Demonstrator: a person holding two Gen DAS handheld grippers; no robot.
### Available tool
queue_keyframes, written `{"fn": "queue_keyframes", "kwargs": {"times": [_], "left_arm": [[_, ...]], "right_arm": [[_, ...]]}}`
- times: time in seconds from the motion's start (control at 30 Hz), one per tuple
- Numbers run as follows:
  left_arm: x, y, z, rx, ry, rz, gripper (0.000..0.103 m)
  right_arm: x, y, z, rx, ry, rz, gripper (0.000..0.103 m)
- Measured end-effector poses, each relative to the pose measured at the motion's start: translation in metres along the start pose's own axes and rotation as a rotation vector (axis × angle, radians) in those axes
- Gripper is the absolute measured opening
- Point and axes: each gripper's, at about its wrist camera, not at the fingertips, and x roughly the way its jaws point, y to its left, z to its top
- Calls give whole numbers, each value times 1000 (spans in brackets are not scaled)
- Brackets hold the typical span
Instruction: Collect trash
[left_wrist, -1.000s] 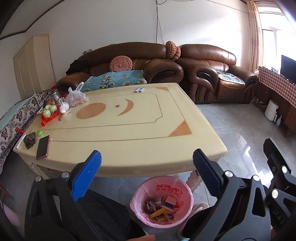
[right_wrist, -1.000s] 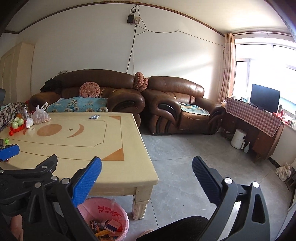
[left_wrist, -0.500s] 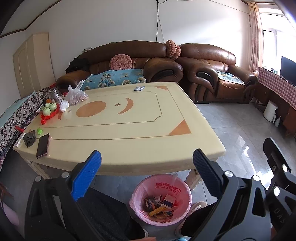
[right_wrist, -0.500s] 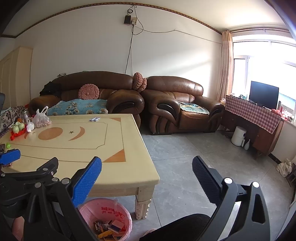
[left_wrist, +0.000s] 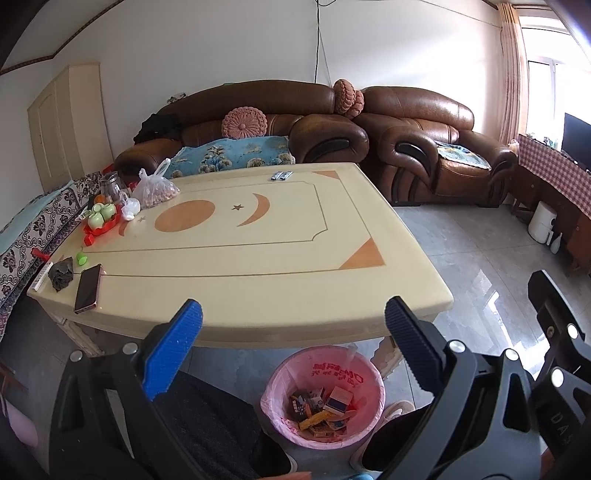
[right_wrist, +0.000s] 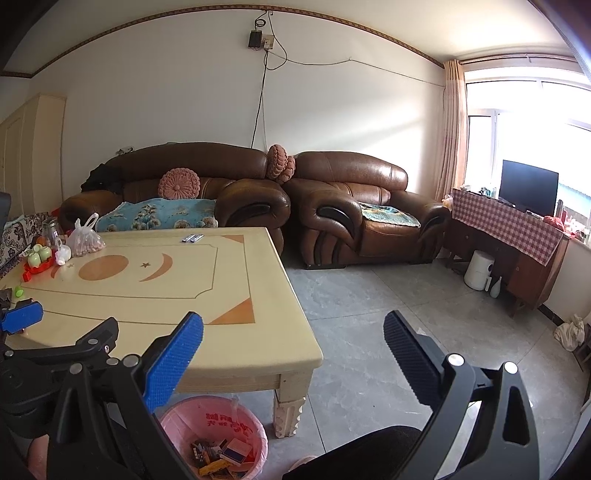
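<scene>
— Well, spread wide, the left gripper (left_wrist: 291, 334), nothing between its fingers; hovering over the near edge of the tabletop (left_wrist: 258, 280)

— And the right gripper (right_wrist: 291, 347)?

— Likewise parted and empty, held off the tabletop's near right corner, over bare grey floor (right_wrist: 388, 317)

— Where's the trash?

— Down in the pink-lined bin (left_wrist: 322, 402), standing on the floor just below the tabletop's near edge, beside the carved corner leg (right_wrist: 290, 413). Small boxes and wrappers (left_wrist: 325, 404) heaped inside, rim clear of the leg

— Anything along the tabletop edges?

— Crowded on the left side: a phone (left_wrist: 88, 288) lying right at the near left edge, a dark crumpled scrap (left_wrist: 61, 275) just beside it, a small green item (left_wrist: 81, 258) a little further in. Farther back, a red tray of green cups (left_wrist: 100, 219) and a knotted plastic bag (left_wrist: 155, 188). Two small packets (left_wrist: 282, 176) close to the far edge

— Room to move?

— Broad bare middle of the tabletop. Open floor to the right, reaching the brown sofas (right_wrist: 354, 206) and the checked-cloth cabinet (right_wrist: 517, 236). Sofa tight against the tabletop's far side
</scene>
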Motion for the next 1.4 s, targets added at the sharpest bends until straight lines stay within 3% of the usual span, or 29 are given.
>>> {"fn": "queue_keyframes", "kwargs": {"times": [1.4], "left_arm": [[-1, 0, 0, -2, -4, 10, 97]], "right_arm": [[-1, 1, 7, -12, -14, 5, 96]]}}
